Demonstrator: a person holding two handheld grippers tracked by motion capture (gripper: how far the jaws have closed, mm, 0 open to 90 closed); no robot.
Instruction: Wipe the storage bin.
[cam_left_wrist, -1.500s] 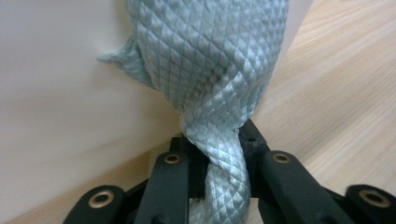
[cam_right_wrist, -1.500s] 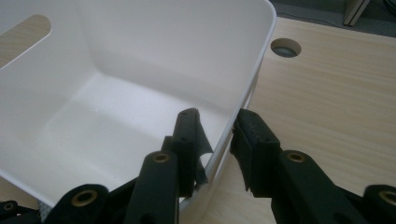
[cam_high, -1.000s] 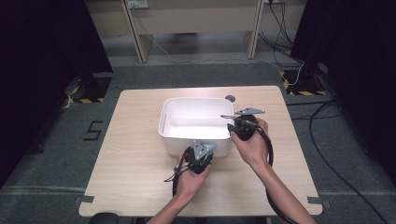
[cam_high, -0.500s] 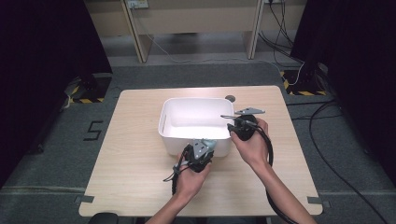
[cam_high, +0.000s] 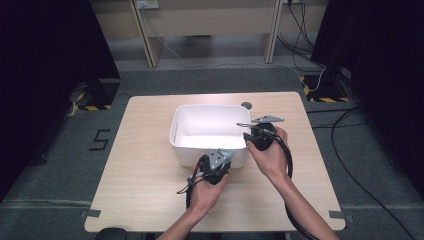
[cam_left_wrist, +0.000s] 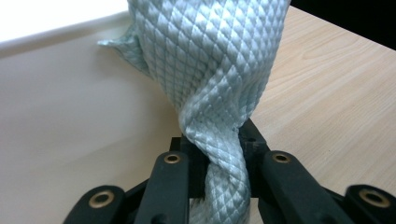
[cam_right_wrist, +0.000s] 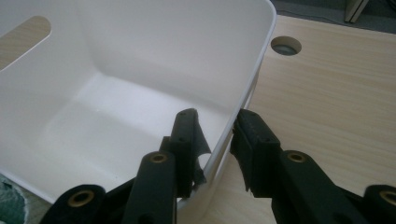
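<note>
High view: a light wooden table carries a white rectangular plastic bin. At its right rim, the right gripper straddles the wall, whether clamping I cannot tell. At the near wall, the left gripper pinches a pale green quilted cloth.

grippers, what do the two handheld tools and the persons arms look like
Both the left tool and the right tool are black, each topped by a grey three-cornered plate, with a black cable trailing back along the arm. Up close, the jaws are matte black bars with brass-coloured rivets at the pivots. The forearms are bare, with no sleeves in sight.
</note>
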